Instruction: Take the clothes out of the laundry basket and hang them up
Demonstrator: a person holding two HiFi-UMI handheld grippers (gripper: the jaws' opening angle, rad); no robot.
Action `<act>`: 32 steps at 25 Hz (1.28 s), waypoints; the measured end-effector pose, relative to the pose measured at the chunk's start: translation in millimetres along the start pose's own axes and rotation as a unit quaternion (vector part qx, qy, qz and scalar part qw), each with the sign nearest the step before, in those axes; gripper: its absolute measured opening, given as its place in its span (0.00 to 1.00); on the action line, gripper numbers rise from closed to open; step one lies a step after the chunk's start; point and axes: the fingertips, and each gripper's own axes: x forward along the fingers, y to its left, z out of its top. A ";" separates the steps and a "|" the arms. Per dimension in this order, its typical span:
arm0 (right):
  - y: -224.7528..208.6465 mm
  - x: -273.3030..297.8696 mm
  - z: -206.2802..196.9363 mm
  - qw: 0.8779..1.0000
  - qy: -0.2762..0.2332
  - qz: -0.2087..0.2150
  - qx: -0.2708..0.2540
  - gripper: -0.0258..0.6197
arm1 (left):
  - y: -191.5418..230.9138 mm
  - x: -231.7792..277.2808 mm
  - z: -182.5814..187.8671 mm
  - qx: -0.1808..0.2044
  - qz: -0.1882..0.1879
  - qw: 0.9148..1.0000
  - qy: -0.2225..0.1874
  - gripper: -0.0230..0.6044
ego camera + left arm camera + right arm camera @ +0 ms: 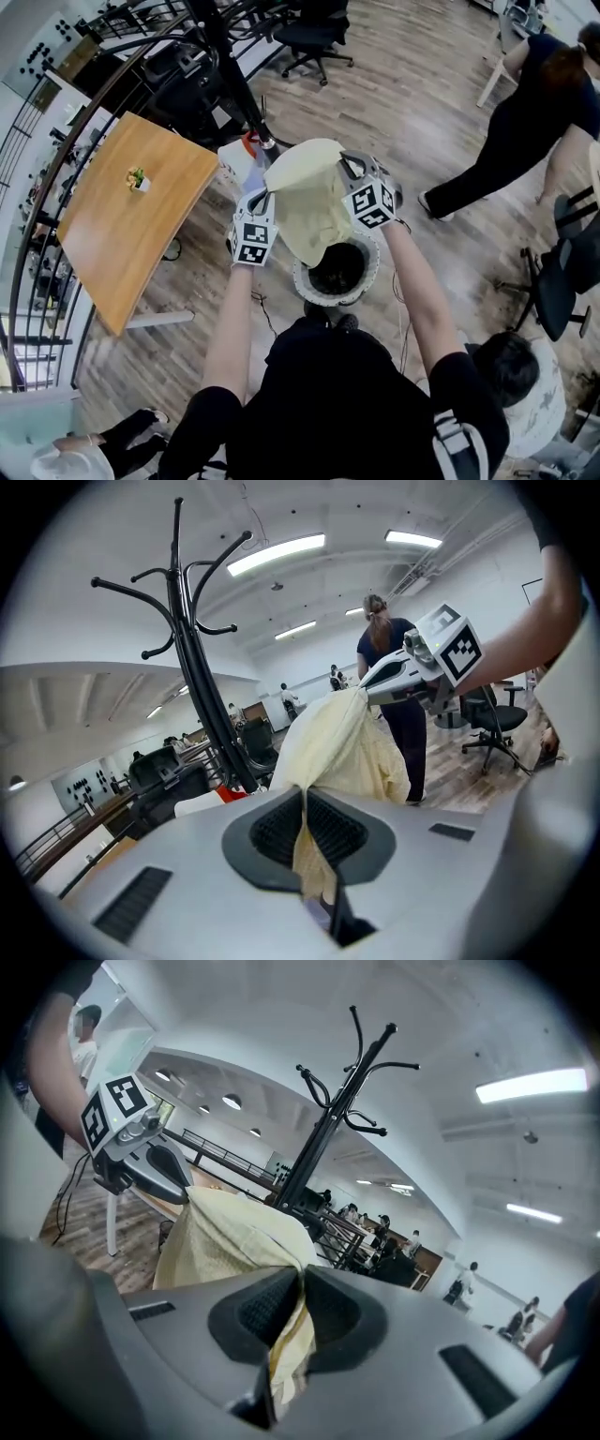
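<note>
Head view: stretching a pale yellow garment (309, 206) between left gripper (262, 195) and right gripper (345, 167), at twelve o'clock of the white laundry basket (370, 272), hiding its far rim; holding something dark inside, too dim to identify. Left gripper view: clamping tight on the garment's edge, facing a coat rack (202, 696) at ten o'clock. Right gripper view: likewise pinching the garment, swallowing its lower folds between the jaws.
</note>
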 end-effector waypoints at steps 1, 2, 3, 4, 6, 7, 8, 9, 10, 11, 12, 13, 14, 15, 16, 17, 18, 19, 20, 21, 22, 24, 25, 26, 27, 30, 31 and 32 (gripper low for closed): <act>-0.4 4.5 2.5 1.000 0.000 -0.001 -0.002 0.09 | 4.0 1.3 -0.8 -0.001 0.000 1.000 -0.002 0.09; -1.6 9.0 5.0 1.000 0.001 -0.003 -0.003 0.09 | 8.6 3.1 -1.9 -0.002 0.001 1.000 -0.002 0.09; -3.2 13.7 8.1 1.000 0.001 -0.005 -0.004 0.09 | 14.1 5.0 -1.7 -0.002 0.002 1.000 -0.004 0.09; -4.9 18.4 11.4 1.000 0.000 -0.007 -0.006 0.09 | 19.8 6.7 -0.9 -0.002 0.003 1.000 -0.007 0.09; -9.4 27.5 16.7 1.000 -0.003 -0.011 -0.009 0.09 | 29.1 10.5 1.1 -0.001 0.003 1.000 -0.010 0.09; -12.6 32.0 18.4 1.000 -0.004 -0.012 -0.011 0.09 | 32.8 12.7 3.4 0.001 0.004 1.000 -0.012 0.09; -15.8 36.4 20.2 1.000 -0.005 -0.013 -0.012 0.09 | 36.3 14.9 5.8 0.004 0.005 1.000 -0.013 0.09; -18.6 40.7 22.4 1.000 -0.007 -0.012 -0.012 0.09 | 39.7 16.8 7.1 0.006 0.007 1.000 -0.011 0.09; -21.0 45.2 25.4 1.000 -0.010 -0.009 -0.013 0.09 | 43.7 18.5 7.7 0.005 0.010 1.000 -0.008 0.09; -23.6 50.0 29.1 1.000 -0.014 -0.005 -0.016 0.09 | 48.4 20.1 8.6 0.004 0.016 1.000 -0.006 0.09; -26.6 55.2 32.9 1.000 -0.018 -0.001 -0.019 0.09 | 53.5 22.0 10.1 0.002 0.023 1.000 -0.005 0.09; -30.1 60.6 36.4 0.999 -0.022 0.004 -0.022 0.09 | 58.8 24.1 12.5 0.000 0.032 0.999 -0.005 0.09; -34.3 66.3 39.8 0.999 -0.027 0.009 -0.025 0.09 | 64.2 26.6 15.7 -0.002 0.041 0.999 -0.004 0.09; -39.0 72.3 43.4 0.999 -0.031 0.015 -0.027 0.09 | 69.6 29.4 19.7 -0.005 0.050 0.999 -0.004 0.09; -44.1 78.5 46.9 0.999 -0.036 0.020 -0.030 0.09 | 74.7 32.1 23.9 -0.009 0.059 0.998 -0.004 0.09; -48.8 84.4 50.4 0.998 -0.041 0.025 -0.033 0.09 | 79.3 34.6 27.4 -0.014 0.067 0.998 -0.003 0.09; -52.8 90.2 53.7 0.998 -0.046 0.031 -0.035 0.09 | 83.3 36.9 30.2 -0.018 0.076 0.997 -0.002 0.09; -56.2 95.5 56.4 0.997 -0.051 0.037 -0.037 0.09 | 87.1 39.3 32.1 -0.019 0.084 0.996 0.000 0.09; -58.8 100.5 58.0 0.997 -0.055 0.043 -0.038 0.09 | 90.4 41.9 33.2 -0.020 0.093 0.995 0.001 0.09; -60.7 105.5 58.1 0.996 -0.058 0.049 -0.039 0.09 | 93.0 44.8 33.5 -0.021 0.101 0.995 0.003 0.09; -61.5 111.2 56.7 0.996 -0.058 0.055 -0.041 0.09 | 95.0 48.0 32.9 -0.024 0.108 0.994 0.007 0.09; -59.7 125.6 48.7 0.995 -0.053 0.069 -0.044 0.09 | 97.7 55.7 27.2 -0.033 0.116 0.993 0.018 0.09; -57.6 133.8 42.4 0.995 -0.048 0.076 -0.045 0.10 | 99.0 60.2 22.0 -0.039 0.118 0.992 0.025 0.09; -55.0 141.8 35.3 0.995 -0.042 0.084 -0.045 0.10 | 100.4 64.7 15.7 -0.049 0.118 0.991 0.032 0.09; -52.0 148.7 27.9 0.994 -0.036 0.091 -0.046 0.10 | 101.3 68.8 9.1 -0.059 0.118 0.990 0.039 0.09; -37.9 158.8 7.9 0.992 -0.022 0.114 -0.047 0.10 | 98.5 75.5 -6.7 -0.063 0.119 0.989 0.056 0.09; -32.8 160.0 2.7 0.991 -0.018 0.120 -0.046 0.10 | 95.9 76.0 -12.6 -0.061 0.118 0.989 0.064 0.09; -27.9 160.9 -2.3 0.991 -0.013 0.127 -0.046 0.10 | 92.8 76.2 -19.8 -0.064 0.117 0.988 0.072 0.09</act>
